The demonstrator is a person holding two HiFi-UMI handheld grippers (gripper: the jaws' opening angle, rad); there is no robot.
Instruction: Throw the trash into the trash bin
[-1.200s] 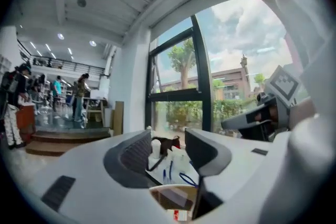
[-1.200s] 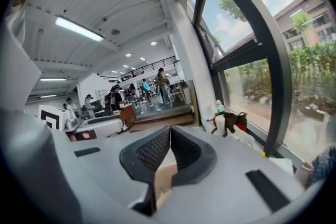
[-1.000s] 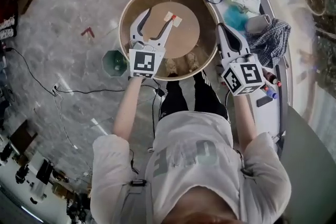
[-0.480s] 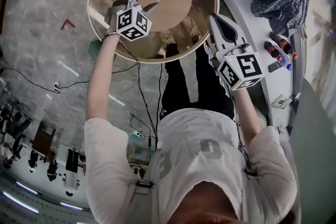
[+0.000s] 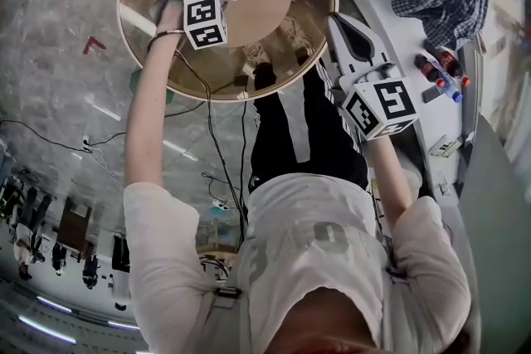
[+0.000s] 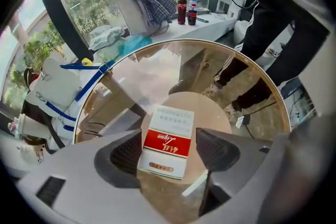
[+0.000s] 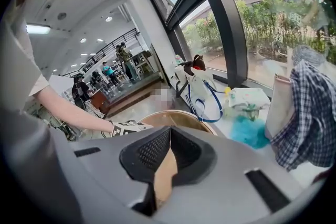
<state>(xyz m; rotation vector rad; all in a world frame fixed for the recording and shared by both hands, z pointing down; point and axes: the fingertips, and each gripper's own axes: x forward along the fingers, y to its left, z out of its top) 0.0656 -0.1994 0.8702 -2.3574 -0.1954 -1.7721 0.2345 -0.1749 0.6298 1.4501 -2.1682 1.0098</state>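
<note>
Left tongs (image 6: 169, 150), just opened wide, hang over the trash bin (image 6: 157, 71) — a red-and-white pack (image 6: 169, 128) loose between them; right tongs (image 7: 167, 152) pinch a brown scrap (image 7: 164, 176), bin beyond.

Strong daylight comes through the tall window (image 7: 231, 34) and makes the right gripper view bright. The sky beyond is almost washed out, while the hall behind is dimmer, lit by ceiling lights (image 7: 39, 29). In the head view the polished floor (image 5: 58, 95) mirrors pale streaks, and the trash bin (image 5: 137, 21) carries a bright stripe of glare on its inner wall. In the left gripper view that glossy wall reflects sky and dark frame bars, and the carton (image 6: 165, 139) is sharp, with soft shadow beneath it. All three views bow like a fisheye, with straight lines curving toward the edges and the corners falling to black.
</note>
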